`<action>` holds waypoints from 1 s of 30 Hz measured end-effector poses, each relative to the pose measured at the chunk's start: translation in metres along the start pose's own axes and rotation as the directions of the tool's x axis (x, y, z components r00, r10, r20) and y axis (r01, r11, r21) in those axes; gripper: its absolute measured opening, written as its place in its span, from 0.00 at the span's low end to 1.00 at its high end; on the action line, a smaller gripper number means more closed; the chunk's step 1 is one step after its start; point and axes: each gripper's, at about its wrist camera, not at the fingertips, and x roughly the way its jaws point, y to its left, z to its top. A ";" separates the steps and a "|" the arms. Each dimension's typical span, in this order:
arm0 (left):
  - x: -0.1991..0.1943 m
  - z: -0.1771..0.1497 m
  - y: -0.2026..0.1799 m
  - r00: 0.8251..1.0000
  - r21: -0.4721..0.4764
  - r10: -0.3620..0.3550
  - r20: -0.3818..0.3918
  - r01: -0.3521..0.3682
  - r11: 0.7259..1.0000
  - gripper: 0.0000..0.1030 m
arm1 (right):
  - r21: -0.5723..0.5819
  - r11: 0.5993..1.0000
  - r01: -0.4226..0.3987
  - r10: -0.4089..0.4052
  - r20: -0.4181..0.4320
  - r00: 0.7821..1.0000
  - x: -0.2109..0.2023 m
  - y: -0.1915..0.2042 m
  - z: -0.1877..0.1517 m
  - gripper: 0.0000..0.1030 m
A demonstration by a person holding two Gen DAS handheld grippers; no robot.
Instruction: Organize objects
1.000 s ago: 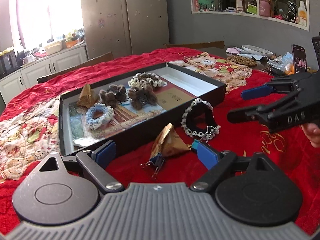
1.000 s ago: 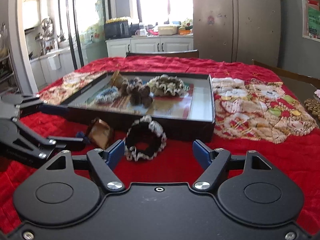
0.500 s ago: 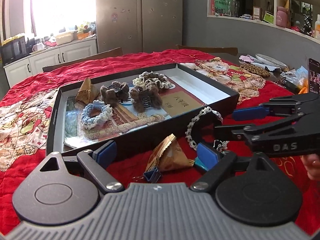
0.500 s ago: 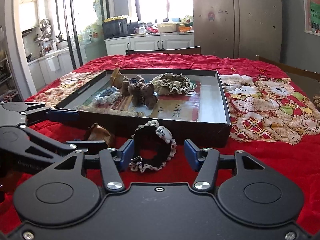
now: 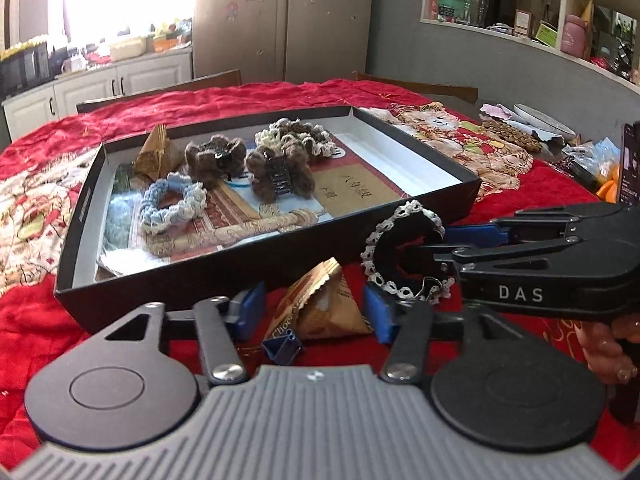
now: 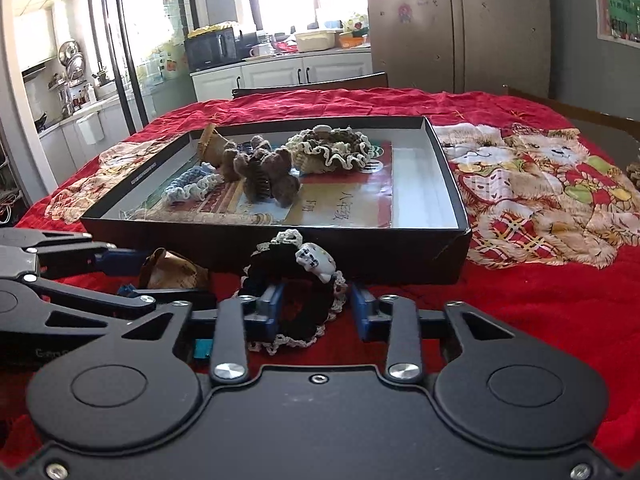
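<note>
I have both tools down at the near wall of the black tray [image 5: 280, 258], which sits on the red-covered desk [image 6: 520, 312]. My left hand-held gripper [image 5: 316, 314] has just been closing and now brackets the gold foil packet [image 5: 320, 304]; the right pad looks close against the foil, the left pad seems a shade off it, so I judge this not yet a firm pinch. My right hand-held gripper [image 6: 314, 312] has also been closing, with its left finger [image 6: 266, 312] through the loop of the black lace-edged scrunchie [image 6: 296, 300], so it straddles the right side of the ring; the right pad appears not to touch the lace yet. To do this well I would finish both squeezes low on the objects, catching the packet across its fat middle rather than its crimped tip, and gathering the scrunchie's fabric, not only its lace fringe or the small white charm [image 6: 316, 260]. A blue binder clip [image 5: 282, 346] lies just in front of the packet and could snag. Both pieces lie right against the tray's outer wall, so I must lift clear of that rim before moving inward. Inside, the open room is on the tray's right half; the left is crowded with the brown furry clips [image 5: 276, 170], the blue scrunchie [image 5: 172, 208] and the cream one [image 6: 332, 148]. The two tools sit close, so I'd lift one at a time.
</note>
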 end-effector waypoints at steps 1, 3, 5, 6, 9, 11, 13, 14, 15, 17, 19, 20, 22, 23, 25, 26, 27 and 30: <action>0.001 0.000 0.001 1.000 -0.006 -0.004 -0.005 0.004 1.000 0.49 | 0.000 1.000 0.006 -0.006 -0.001 1.000 0.001 0.001 0.000 0.23; 0.001 0.000 0.001 1.000 -0.010 -0.003 -0.007 0.003 1.000 0.48 | -0.005 1.000 0.011 -0.011 -0.002 1.000 0.002 0.001 -0.001 0.21; 0.000 0.000 0.000 1.000 -0.003 0.000 -0.006 0.000 1.000 0.46 | -0.005 1.000 0.006 -0.006 0.001 1.000 0.003 0.001 -0.001 0.18; 0.000 -0.001 0.000 1.000 -0.002 0.002 -0.004 -0.002 1.000 0.45 | -0.006 1.000 0.005 -0.005 0.003 1.000 0.002 0.001 -0.002 0.16; -0.001 -0.001 0.000 1.000 -0.004 0.002 -0.002 -0.002 1.000 0.43 | -0.013 1.000 0.003 -0.003 0.007 1.000 0.001 0.002 -0.002 0.15; -0.001 -0.001 0.001 1.000 -0.007 0.000 0.000 0.000 1.000 0.42 | -0.021 1.000 0.004 -0.004 0.010 1.000 0.001 0.004 -0.003 0.14; -0.001 -0.001 0.001 1.000 -0.010 -0.002 0.001 0.002 1.000 0.42 | -0.027 1.000 0.004 -0.004 0.017 1.000 0.000 0.005 -0.003 0.13; -0.002 -0.001 0.001 1.000 -0.011 -0.002 0.002 0.002 1.000 0.41 | -0.029 1.000 0.004 -0.004 0.020 1.000 0.000 0.006 -0.003 0.13; -0.002 -0.001 0.002 1.000 -0.011 -0.003 0.004 0.003 1.000 0.41 | -0.031 0.999 0.004 -0.004 0.024 1.000 -0.001 0.006 -0.003 0.13; -0.003 -0.001 0.001 1.000 -0.010 -0.004 0.007 0.004 1.000 0.41 | -0.040 0.999 0.004 -0.003 0.031 1.000 -0.003 0.007 -0.004 0.13; -0.004 -0.001 0.001 1.000 -0.010 -0.010 0.010 0.010 1.000 0.40 | -0.041 0.999 0.004 -0.002 0.041 0.999 -0.006 0.007 -0.003 0.12; -0.005 -0.001 0.001 1.000 -0.011 -0.010 0.013 0.011 1.000 0.40 | -0.040 0.999 0.004 -0.002 0.046 0.999 -0.007 0.007 -0.003 0.12; -0.006 -0.001 0.001 1.000 -0.011 -0.013 0.018 0.013 1.000 0.40 | -0.038 0.999 0.002 0.000 0.055 0.998 -0.010 0.006 -0.002 0.12; -0.007 0.000 0.001 1.000 -0.011 -0.015 0.020 0.015 1.000 0.40 | -0.036 0.999 0.002 0.000 0.061 0.998 -0.012 0.006 -0.002 0.12; -0.009 0.000 0.000 1.000 -0.010 -0.017 0.025 0.017 1.000 0.40 | -0.036 0.999 0.002 0.000 0.069 0.998 -0.014 0.006 -0.002 0.12; -0.010 0.000 0.000 0.999 -0.010 -0.018 0.028 0.018 1.000 0.40 | -0.035 0.999 0.002 0.000 0.072 0.997 -0.015 0.006 -0.002 0.12; -0.011 0.000 0.000 0.999 -0.008 -0.019 0.032 0.020 1.000 0.40 | -0.035 0.999 0.003 0.000 0.074 0.997 -0.017 0.006 -0.001 0.12; -0.014 0.001 -0.001 0.999 -0.006 -0.023 0.043 0.023 1.000 0.40 | -0.035 0.999 0.007 -0.004 0.082 0.997 -0.020 0.006 -0.001 0.12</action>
